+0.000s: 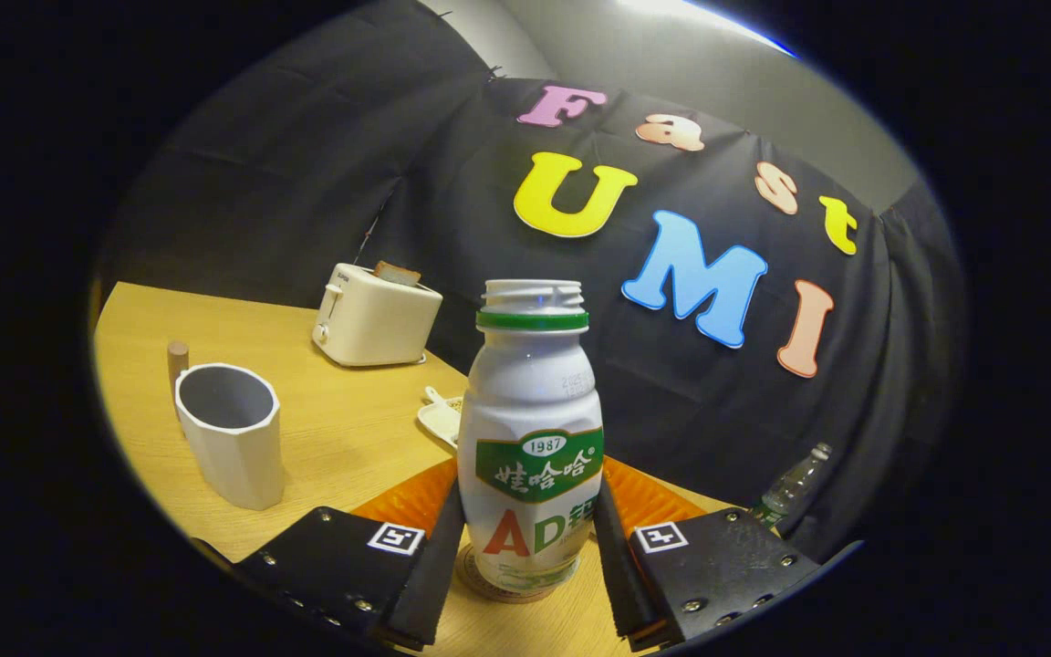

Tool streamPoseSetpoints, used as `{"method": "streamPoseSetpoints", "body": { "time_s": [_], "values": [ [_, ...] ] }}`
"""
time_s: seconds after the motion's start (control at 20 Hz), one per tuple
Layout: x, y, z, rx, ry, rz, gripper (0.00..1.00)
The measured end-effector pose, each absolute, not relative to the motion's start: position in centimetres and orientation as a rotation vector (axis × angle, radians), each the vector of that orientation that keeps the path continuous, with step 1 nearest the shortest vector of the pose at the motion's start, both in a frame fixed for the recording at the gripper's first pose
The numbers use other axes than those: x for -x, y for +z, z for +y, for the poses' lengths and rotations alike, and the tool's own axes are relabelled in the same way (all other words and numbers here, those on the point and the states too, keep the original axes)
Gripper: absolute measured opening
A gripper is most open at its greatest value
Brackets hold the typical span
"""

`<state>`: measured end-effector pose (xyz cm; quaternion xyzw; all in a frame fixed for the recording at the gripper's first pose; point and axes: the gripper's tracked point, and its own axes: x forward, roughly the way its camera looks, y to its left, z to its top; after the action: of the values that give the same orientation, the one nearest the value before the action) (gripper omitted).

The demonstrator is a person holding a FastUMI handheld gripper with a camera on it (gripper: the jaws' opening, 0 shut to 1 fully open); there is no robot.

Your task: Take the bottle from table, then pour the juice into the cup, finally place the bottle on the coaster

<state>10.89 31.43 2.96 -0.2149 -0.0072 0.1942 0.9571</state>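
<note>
A white bottle (530,420) with a green neck ring and green label, its cap off, stands upright between my fingers. Its base rests on a round cork coaster (482,584) lying on the wooden table (352,429). My gripper (528,500) is shut on the bottle's lower body, one finger pressing each side. A white faceted cup (229,429) stands upright on the table, off to the left beyond the fingers. I can see its grey inner wall but not its contents.
A cream toaster (372,315) with a slice of bread in it stands behind the cup. An orange mat (407,497) lies behind the bottle, with a small white dish (442,420) past it. A wooden peg (178,358) stands beside the cup. A clear plastic bottle (790,488) is at the right table edge.
</note>
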Motion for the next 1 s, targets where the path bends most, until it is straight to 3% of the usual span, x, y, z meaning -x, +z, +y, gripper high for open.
{"method": "streamPoseSetpoints", "body": {
  "time_s": [0.4, 1.0],
  "values": [
    [-13.4, 0.3, 30.4, 0.201, 0.394, 0.078, 0.69],
    [-14.7, -1.4, 29.5, 0.151, 0.391, 0.097, 0.70]
  ]
}}
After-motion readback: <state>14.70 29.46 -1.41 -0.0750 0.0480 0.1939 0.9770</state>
